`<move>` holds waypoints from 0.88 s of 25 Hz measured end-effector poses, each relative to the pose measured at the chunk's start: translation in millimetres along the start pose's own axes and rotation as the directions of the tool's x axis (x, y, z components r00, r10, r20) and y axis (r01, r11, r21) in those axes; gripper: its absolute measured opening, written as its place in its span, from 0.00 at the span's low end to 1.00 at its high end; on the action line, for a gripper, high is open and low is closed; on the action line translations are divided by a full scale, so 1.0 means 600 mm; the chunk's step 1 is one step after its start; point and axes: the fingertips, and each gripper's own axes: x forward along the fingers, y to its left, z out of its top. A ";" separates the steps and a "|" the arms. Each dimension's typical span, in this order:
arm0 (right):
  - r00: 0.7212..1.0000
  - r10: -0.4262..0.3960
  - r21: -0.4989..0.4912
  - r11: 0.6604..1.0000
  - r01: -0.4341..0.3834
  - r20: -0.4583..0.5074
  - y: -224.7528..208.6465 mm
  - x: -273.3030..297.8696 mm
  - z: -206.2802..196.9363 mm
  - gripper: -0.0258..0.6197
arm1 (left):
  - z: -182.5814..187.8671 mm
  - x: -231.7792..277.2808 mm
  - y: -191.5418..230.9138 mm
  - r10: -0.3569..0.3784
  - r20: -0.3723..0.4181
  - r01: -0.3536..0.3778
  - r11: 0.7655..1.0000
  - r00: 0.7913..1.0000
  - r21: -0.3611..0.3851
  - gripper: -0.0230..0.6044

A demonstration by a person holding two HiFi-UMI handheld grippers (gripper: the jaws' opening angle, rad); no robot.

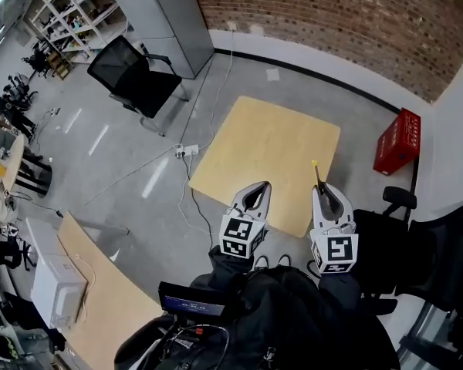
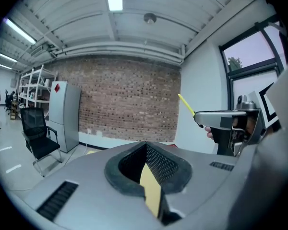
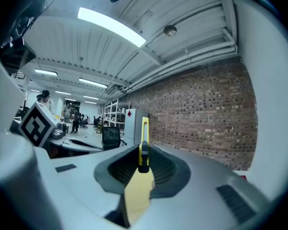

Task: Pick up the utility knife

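The utility knife (image 3: 143,147) stands in the right tool (image 1: 329,197), left tool (image 1: 256,196) alongside, above the table (image 1: 270,141).

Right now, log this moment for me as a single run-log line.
right gripper: shut on utility knife | left gripper: shut, empty | utility knife: yellow, held above table | task: pickup done

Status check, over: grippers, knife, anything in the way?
Right gripper shut on utility knife, held above the table. Left gripper shut, empty. No obstruction seen.
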 end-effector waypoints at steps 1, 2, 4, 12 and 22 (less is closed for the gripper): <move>1.000 0.000 -0.002 1.000 0.000 0.027 0.000 -0.004 0.016 0.15 | 0.015 -0.002 -0.001 0.001 0.019 -0.001 1.000 1.000 0.004 0.04; 0.999 0.001 -0.006 1.000 0.000 0.053 0.001 -0.009 0.032 0.15 | 0.030 -0.005 -0.002 0.002 0.036 -0.002 1.000 0.999 0.007 0.04; 0.995 0.000 -0.017 1.000 0.002 0.096 0.001 -0.018 0.060 0.15 | 0.056 -0.009 -0.002 0.004 0.072 -0.005 1.000 0.997 0.017 0.04; 0.973 0.001 -0.057 0.998 0.012 0.230 0.011 -0.044 0.149 0.15 | 0.136 -0.031 -0.011 -0.002 0.180 -0.007 0.999 0.984 0.050 0.04; 0.960 -0.020 -0.063 0.997 0.039 0.279 0.003 -0.055 0.170 0.15 | 0.177 -0.039 -0.031 -0.035 0.246 0.006 0.993 0.969 0.119 0.04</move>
